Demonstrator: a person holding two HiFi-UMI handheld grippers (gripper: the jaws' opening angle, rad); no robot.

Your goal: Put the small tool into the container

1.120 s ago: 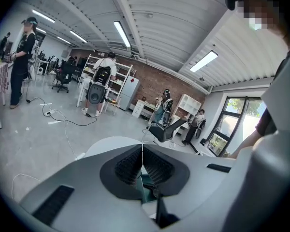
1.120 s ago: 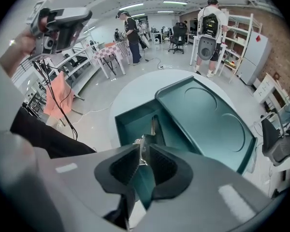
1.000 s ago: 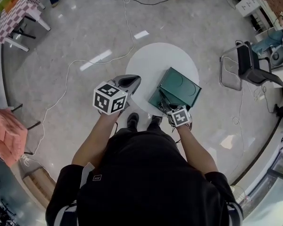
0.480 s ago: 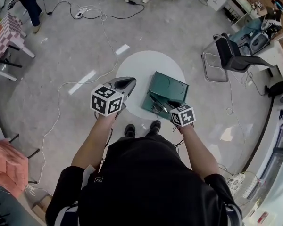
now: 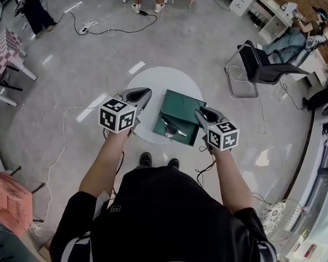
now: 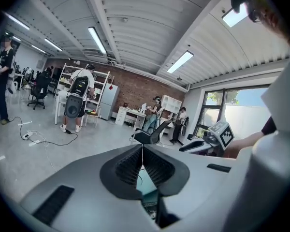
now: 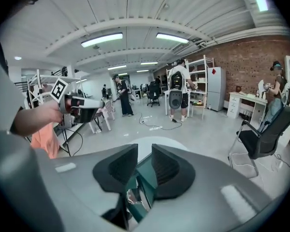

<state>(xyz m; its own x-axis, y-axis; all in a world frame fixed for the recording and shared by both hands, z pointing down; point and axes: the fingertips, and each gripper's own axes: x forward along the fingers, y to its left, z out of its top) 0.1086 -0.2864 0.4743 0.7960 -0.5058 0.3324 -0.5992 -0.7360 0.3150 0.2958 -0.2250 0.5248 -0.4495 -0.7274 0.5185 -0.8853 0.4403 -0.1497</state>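
A green container [image 5: 183, 105] lies open on the round white table [image 5: 153, 78]. Inside its near half rests the small metal tool [image 5: 173, 127]. My right gripper [image 5: 203, 112] hovers just right of the container, open, with nothing between its jaws. Through its gap in the right gripper view I see the green container [image 7: 148, 177] and the shiny tool [image 7: 133, 197] below. My left gripper [image 5: 142, 94] is shut and empty, held left of the container above the table's edge. In the left gripper view a strip of the container [image 6: 149, 197] shows under the closed jaws.
A black office chair [image 5: 259, 64] stands to the right of the table. Cables [image 5: 112, 29] trail over the floor behind it. A checkered table [image 5: 5, 45] is at the far left, desks at the back right. People stand at the room's far side.
My right gripper has drawn back to the right, off the container's near edge, leaving the tool lying inside. The left gripper stays shut in about the same place.
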